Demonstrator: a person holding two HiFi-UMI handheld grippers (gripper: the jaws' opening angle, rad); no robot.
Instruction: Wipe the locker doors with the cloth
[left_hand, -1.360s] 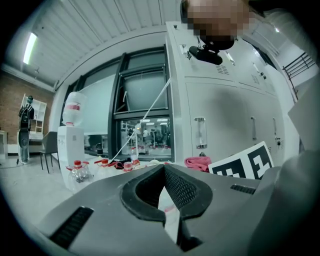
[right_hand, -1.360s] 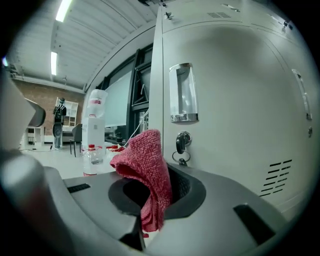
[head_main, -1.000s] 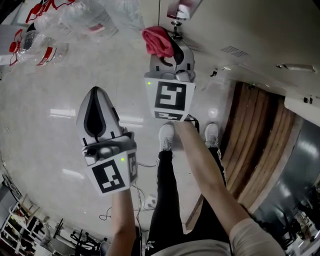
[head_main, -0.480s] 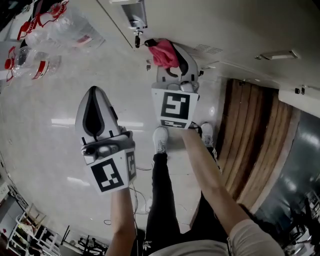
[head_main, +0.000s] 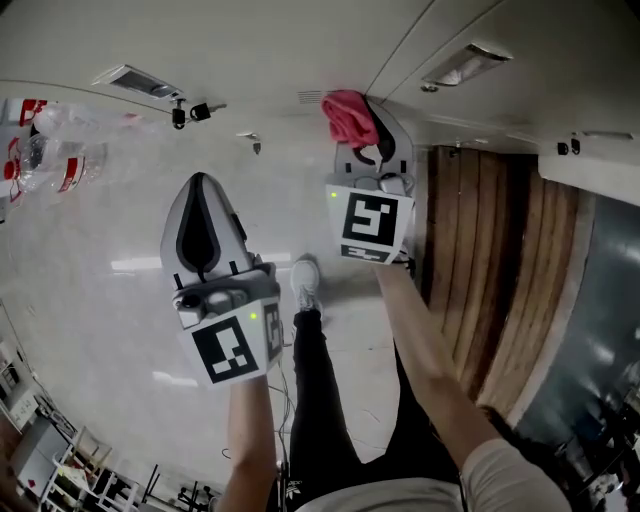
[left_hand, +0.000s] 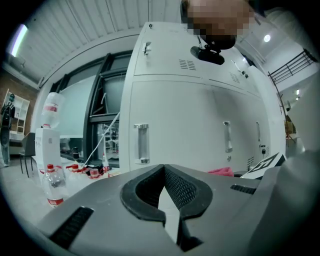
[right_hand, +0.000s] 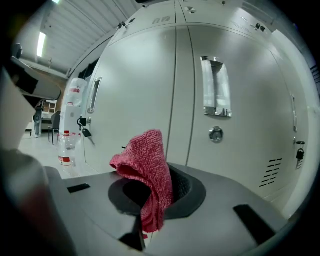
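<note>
A pink-red cloth (head_main: 350, 116) sticks out of my right gripper (head_main: 366, 132), which is shut on it and points at the white locker doors (head_main: 300, 45). In the right gripper view the cloth (right_hand: 148, 167) droops over the jaws of the right gripper (right_hand: 150, 200), a short way from a locker door (right_hand: 145, 95) with a metal handle (right_hand: 216, 94) and a round lock (right_hand: 216, 134). My left gripper (head_main: 200, 205) hangs lower and to the left, shut and holding nothing. In its own view the left gripper (left_hand: 164, 172) faces a locker door (left_hand: 175, 120).
Plastic water bottles (head_main: 40, 150) lie on the floor at the left. A key (head_main: 190, 112) hangs in one locker's lock. A wood-panelled wall (head_main: 480, 280) runs along the right. The person's legs and shoe (head_main: 305, 285) are below the grippers.
The view has swung so that the lockers fill the top. My right gripper with the cloth has shifted right and slightly down in the picture. The left gripper has barely moved.
</note>
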